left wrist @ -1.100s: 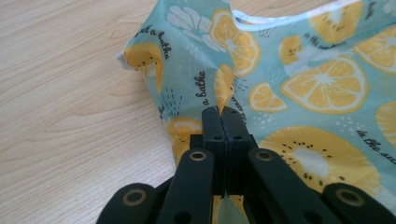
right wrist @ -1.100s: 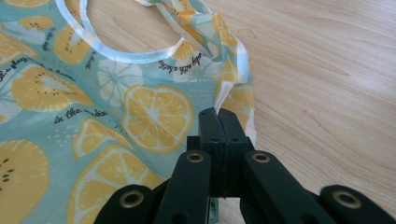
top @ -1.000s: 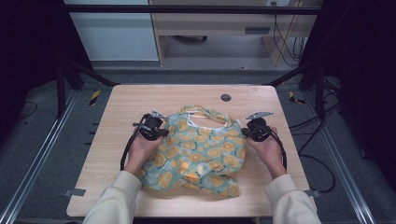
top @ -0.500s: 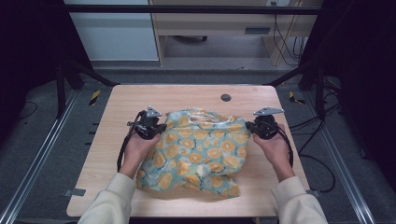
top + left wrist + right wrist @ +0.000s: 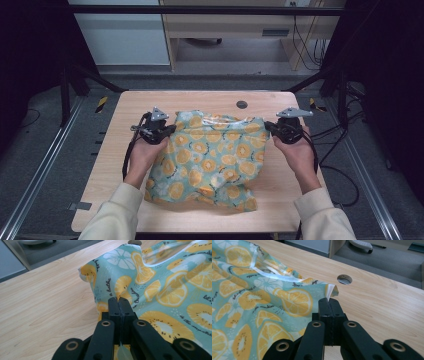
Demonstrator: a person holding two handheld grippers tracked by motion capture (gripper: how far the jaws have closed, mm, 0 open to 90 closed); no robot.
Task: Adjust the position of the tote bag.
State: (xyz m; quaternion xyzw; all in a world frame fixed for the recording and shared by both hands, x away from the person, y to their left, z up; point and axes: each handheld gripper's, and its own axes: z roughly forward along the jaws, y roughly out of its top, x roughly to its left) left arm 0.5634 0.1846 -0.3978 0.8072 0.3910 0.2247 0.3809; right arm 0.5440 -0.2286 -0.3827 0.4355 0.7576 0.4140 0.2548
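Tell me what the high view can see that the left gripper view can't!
The high view takes in the person's two hands, the right gripper pinching the cloth's far side, and the floor around the table. The left gripper view shows up close the left gripper with jaws shut on a fold, and small writing printed on the cloth. Both show the fruit-patterned cloth and the wooden table.

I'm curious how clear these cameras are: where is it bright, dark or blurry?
High view: the pale wooden table is evenly lit while the surroundings fall into near-black. Left gripper view: the teal cloth printed with orange citrus slices is sharp and the near black left gripper is slightly soft. Right gripper view: the right gripper is clear, and the cloth's white glossy ribbon shines.
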